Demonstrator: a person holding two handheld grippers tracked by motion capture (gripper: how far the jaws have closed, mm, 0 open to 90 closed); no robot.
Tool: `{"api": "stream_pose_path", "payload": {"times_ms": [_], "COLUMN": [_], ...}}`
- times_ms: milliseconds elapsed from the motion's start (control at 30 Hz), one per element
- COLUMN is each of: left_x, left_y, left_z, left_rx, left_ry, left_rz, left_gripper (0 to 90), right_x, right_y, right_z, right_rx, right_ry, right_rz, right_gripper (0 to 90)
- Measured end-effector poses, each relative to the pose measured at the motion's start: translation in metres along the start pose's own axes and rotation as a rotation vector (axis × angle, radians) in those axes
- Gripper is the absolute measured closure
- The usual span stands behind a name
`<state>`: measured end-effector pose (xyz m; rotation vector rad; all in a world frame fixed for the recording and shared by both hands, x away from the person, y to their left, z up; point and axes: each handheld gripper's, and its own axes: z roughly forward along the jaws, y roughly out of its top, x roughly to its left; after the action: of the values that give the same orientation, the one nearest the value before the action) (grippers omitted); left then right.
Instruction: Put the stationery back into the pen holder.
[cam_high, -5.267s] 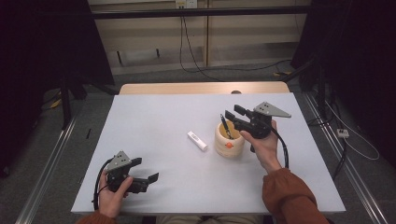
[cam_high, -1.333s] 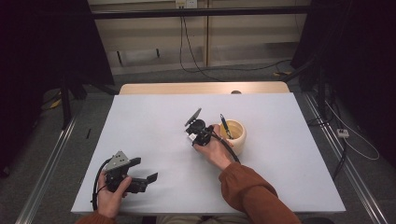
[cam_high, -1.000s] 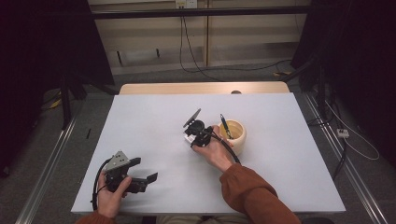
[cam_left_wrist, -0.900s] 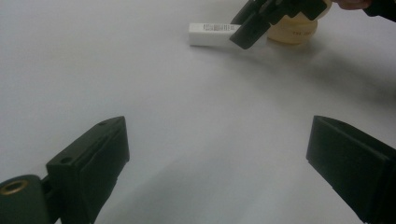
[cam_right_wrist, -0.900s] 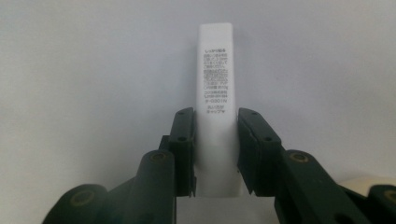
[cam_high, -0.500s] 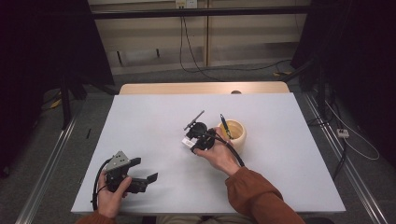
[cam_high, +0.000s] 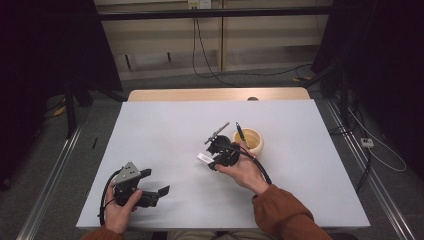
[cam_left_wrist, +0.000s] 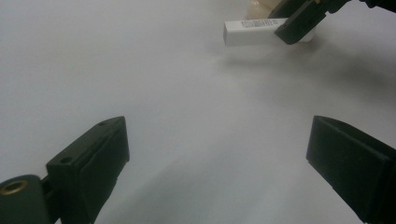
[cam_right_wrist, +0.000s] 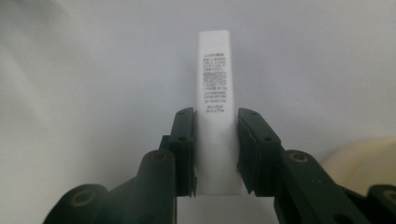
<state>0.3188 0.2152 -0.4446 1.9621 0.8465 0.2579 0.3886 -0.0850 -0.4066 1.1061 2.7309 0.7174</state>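
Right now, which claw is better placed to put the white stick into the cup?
The right claw: it is shut on the white stick and sits beside the cup. The left claw is open, near the table's front edge.

The high view is looking forward and down from above the person's side, taking in the whole white surface (cam_high: 165, 125) from well back. The left gripper view is riding low on the left hand-held gripper (cam_left_wrist: 224, 172), facing across the surface toward the white tube (cam_left_wrist: 254, 31) (held well off). The right gripper view is sitting close behind the right hand-held gripper (cam_right_wrist: 215, 140), sharing that tube (cam_right_wrist: 214, 88) with both other views.
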Motion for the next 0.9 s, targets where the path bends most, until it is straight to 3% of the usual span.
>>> {"api": "stream_pose_path", "payload": {"times_ms": [200,333,400,700,833,900], "left_x": [-0.006,-0.01,-0.013,-0.028,-0.038,-0.044], "left_y": [0.003,0.003,0.005,0.014,0.023,0.029], "left_z": [0.001,0.003,0.005,0.016,0.031,0.037], "left_rx": [-0.005,0.014,0.009,0.047,0.073,0.079], "left_ry": [0.0,0.003,-0.015,-0.016,-0.043,-0.048], "left_rz": [0.063,0.08,0.092,0.22,0.276,0.323], "left_gripper": [5.9,5.6,5.3,5.4,5.4,5.5], "right_x": [-0.001,-0.006,-0.009,-0.017,-0.02,-0.021], "right_y": [-0.015,-0.024,-0.028,-0.044,-0.051,-0.053], "right_z": [-0.01,-0.016,-0.02,-0.03,-0.035,-0.038], "right_rx": [-0.009,-0.027,-0.037,-0.052,-0.056,-0.058], "right_ry": [0.028,0.061,0.068,0.114,0.115,0.121], "right_rz": [0.002,0.01,0.014,0.036,0.048,0.052], "right_gripper": [69.0,69.0,68.9,68.9,69.0,69.0]}}
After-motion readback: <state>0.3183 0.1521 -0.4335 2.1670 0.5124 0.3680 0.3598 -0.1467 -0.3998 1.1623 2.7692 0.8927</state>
